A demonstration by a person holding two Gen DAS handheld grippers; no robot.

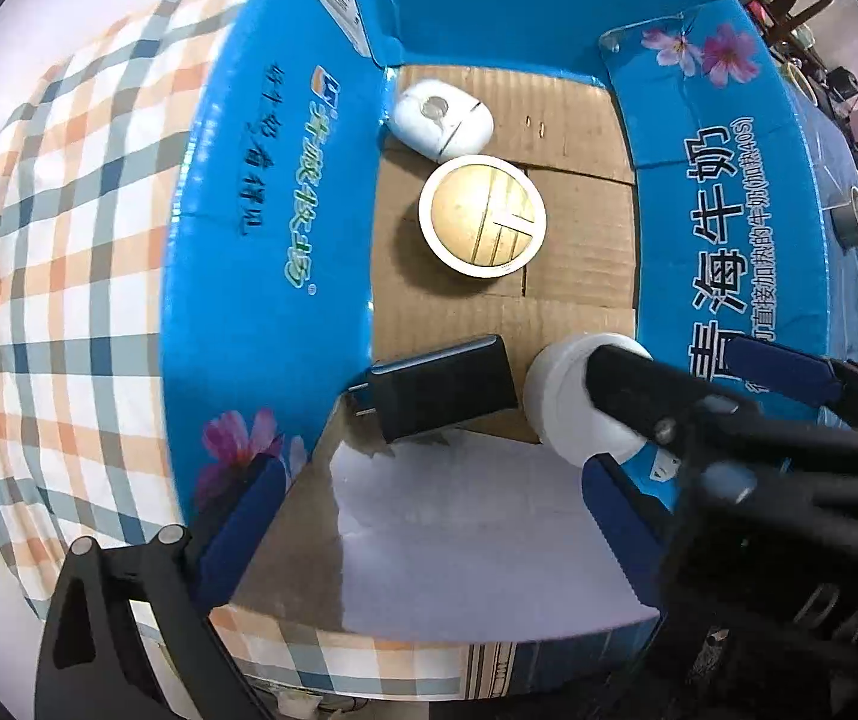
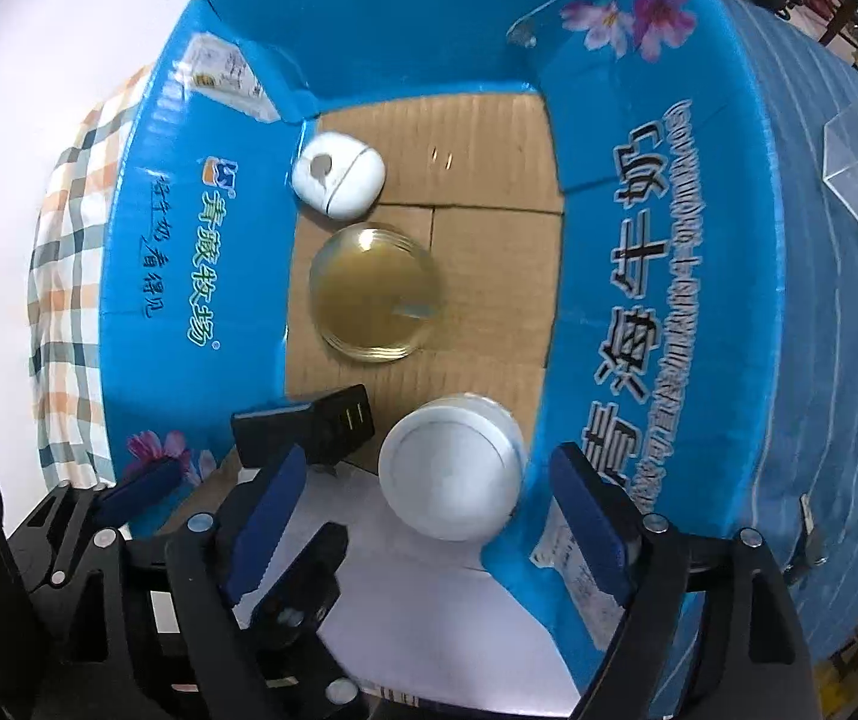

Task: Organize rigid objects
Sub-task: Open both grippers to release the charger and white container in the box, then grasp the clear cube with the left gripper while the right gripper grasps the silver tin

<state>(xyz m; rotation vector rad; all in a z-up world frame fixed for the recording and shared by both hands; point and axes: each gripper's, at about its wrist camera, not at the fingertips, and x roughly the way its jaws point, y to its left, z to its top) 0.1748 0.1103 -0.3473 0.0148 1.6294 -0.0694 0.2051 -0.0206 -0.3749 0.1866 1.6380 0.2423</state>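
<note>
Hanging above the open blue carton (image 2: 201, 276), the right tool (image 2: 423, 516) stands spread around the white jar (image 2: 450, 474) without pressing it. The left tool (image 1: 423, 516) gapes empty nearby. Inside lie a black charger (image 1: 447, 387), a round gold-faced disc (image 1: 483, 216) and, farthest, a white case (image 1: 444, 120).

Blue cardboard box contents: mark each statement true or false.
1. Four items lie in the blue cardboard box. True.
2. The black charger lies beside the white round jar. True.
3. The right gripper is clamped on the white jar. False: its jaws stand apart, either side of the jar, not pressing it.
4. The white oval case sits in the middle of the floor. False: it is in a far corner.
5. The gold-topped round tin lies between case and jar. True.
</note>
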